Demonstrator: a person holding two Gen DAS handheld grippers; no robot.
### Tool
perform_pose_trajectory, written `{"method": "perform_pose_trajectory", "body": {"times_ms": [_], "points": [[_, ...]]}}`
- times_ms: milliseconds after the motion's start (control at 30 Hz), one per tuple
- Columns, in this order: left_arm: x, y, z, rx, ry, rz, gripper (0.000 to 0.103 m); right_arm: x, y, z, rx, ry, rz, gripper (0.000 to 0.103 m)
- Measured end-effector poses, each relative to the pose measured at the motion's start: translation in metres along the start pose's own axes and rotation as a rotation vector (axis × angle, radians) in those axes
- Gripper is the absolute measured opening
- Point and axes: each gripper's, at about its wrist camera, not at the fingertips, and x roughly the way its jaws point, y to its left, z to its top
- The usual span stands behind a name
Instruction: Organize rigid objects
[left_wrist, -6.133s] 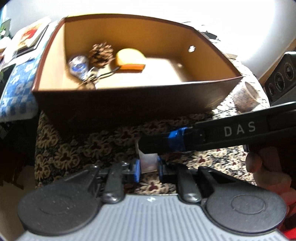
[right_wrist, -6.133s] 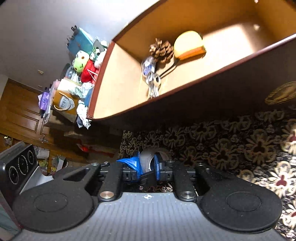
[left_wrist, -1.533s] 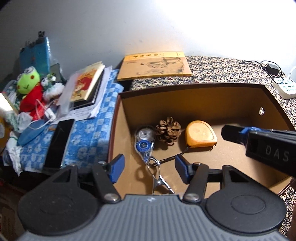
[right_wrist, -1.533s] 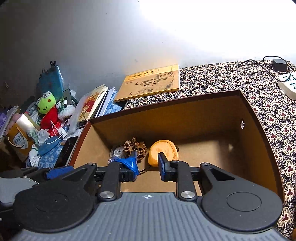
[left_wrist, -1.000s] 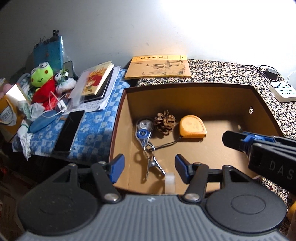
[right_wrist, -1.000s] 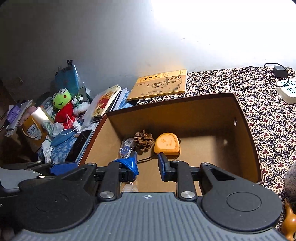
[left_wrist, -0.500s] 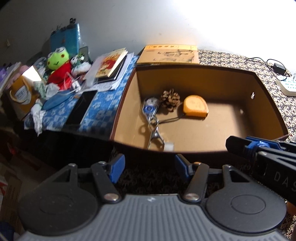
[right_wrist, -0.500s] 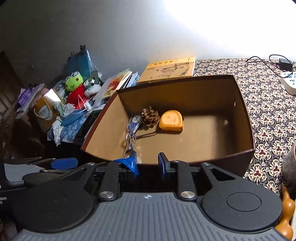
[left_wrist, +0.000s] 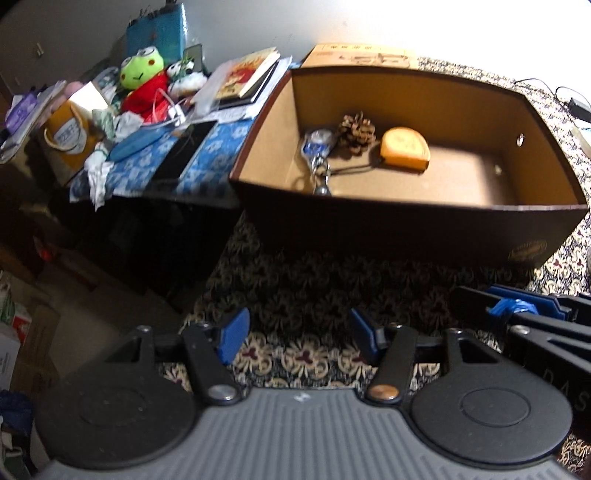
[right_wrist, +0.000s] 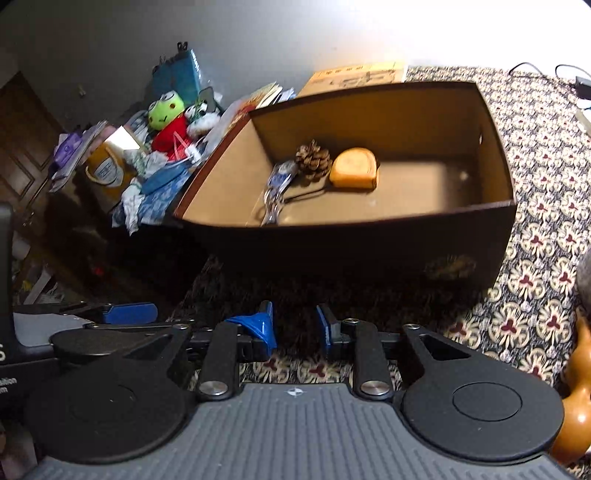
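Your left claw (left_wrist: 300, 334) sits nearest, blue pads spread wide with nothing between them, above the floral cloth of the desk (left_wrist: 295, 295). Your right claw (right_wrist: 294, 325) is beside it, pads parted by a narrower gap, also empty; a bit of loose blue tape hangs off its left pad. From the left wrist camera, the right claw's blue-tipped finger enters at the lower right edge.

At the right edge of the right wrist view, a tan gourd-shaped object (right_wrist: 578, 391) rests on the desk, only partly in frame.

Beyond both claws stands the dark brown box (left_wrist: 388, 229), well apart from the pads, open at the top. Contents, left half of the floor:
- blue-and-silver keyring item with metal clips (left_wrist: 318, 153), running toward the near wall
- pinecone (left_wrist: 356, 129), just beside it at the rear
- orange tape measure (left_wrist: 405, 149), right of the pinecone, a thin dark strap trailing toward the clips

The right half of the box floor is bare.

Behind the box lies a yellow book (left_wrist: 364, 53). To its left, a blue patterned cloth (left_wrist: 207, 162) carries a dark phone (left_wrist: 184, 151), stacked books (left_wrist: 251, 75) and a green frog plush in red (left_wrist: 142, 83).
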Motion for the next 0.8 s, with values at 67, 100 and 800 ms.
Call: {"method": "perform_pose_trajectory", "body": {"times_ms": [67,100,800], "points": [[0.001,-0.002,-0.005,-0.002,0.015,0.011,0.061,-0.001,-0.001,-0.004,0.004,0.016,0.009,0.008],[0.001,-0.002,-0.007,-0.003,0.022,0.015,0.061,-0.001,-0.002,-0.006,0.007,0.024,0.014,0.008],[0.013,0.019,0.036,0.100,0.005,-0.073,0.062,0.005,0.013,0.023,0.144,-0.009,-0.055,0.008]]}}
